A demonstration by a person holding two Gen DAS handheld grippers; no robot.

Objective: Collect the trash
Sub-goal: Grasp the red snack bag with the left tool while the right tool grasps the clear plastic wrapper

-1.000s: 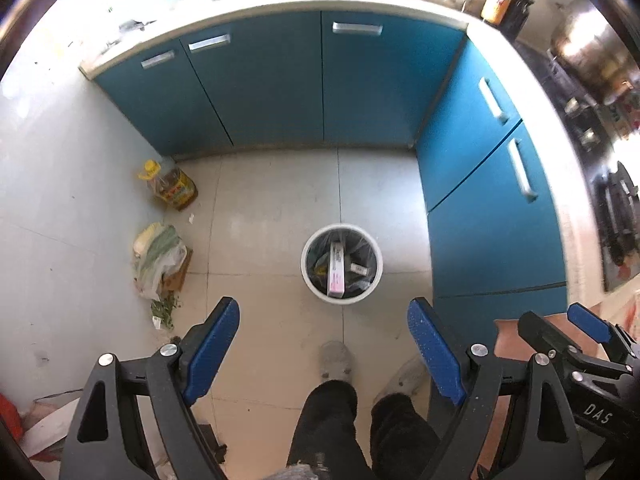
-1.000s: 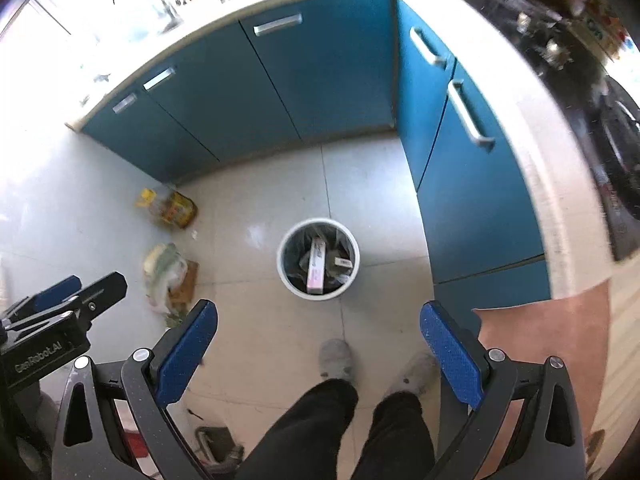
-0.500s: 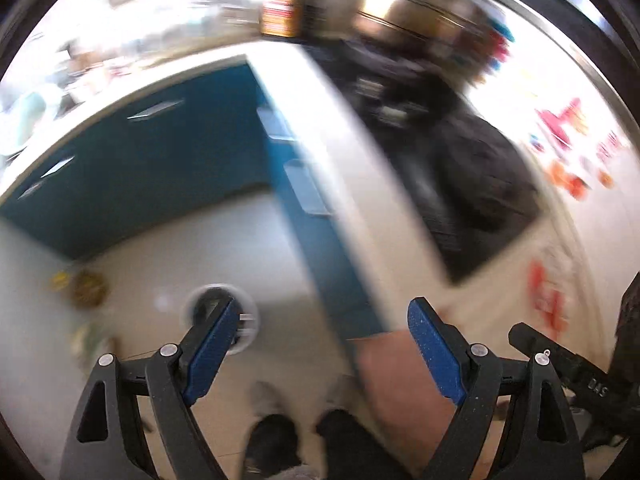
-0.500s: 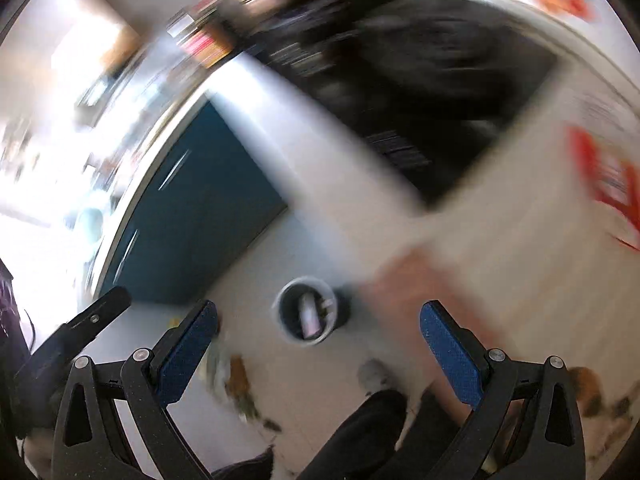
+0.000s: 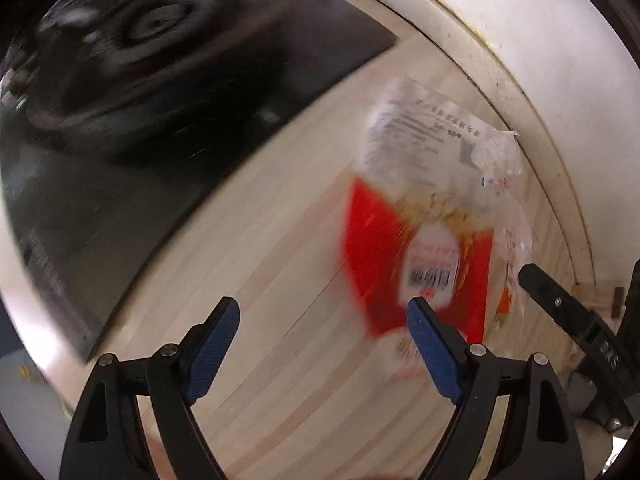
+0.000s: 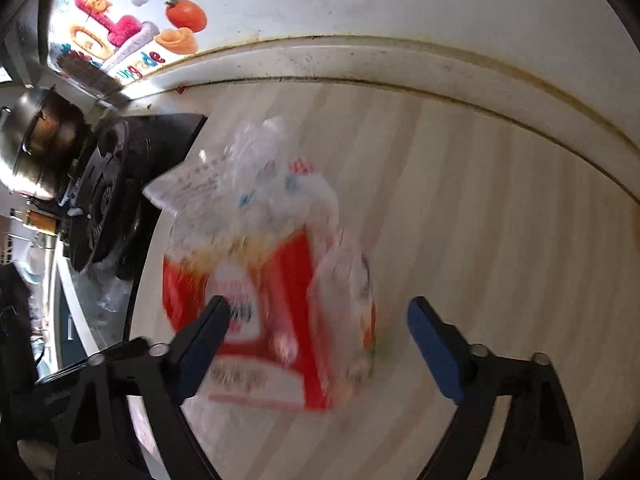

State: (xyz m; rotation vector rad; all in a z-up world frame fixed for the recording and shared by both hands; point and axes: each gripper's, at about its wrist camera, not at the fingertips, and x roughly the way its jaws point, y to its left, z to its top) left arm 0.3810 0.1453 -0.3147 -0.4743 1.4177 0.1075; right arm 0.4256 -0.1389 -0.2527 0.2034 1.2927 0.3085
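A red and white food wrapper with clear plastic [image 5: 424, 232] lies on the pale wooden countertop [image 5: 280, 280]; it also shows in the right wrist view [image 6: 272, 272]. My left gripper [image 5: 324, 320] is open and empty, with the wrapper ahead of its right finger. My right gripper [image 6: 320, 316] is open and empty, hovering over the wrapper, which lies between and ahead of its fingers. The views are motion blurred.
A black gas stove [image 5: 140, 80] sits left of the wrapper, also in the right wrist view [image 6: 108, 200], with a metal pot [image 6: 40, 136] beyond. A white tiled wall with stickers [image 6: 120, 40] bounds the counter's far side. The right gripper's body [image 5: 580, 340] shows at the right.
Both grippers swung up from over the floor and its trash bin to the countertop, now facing the red and white wrapper. Both stayed open.
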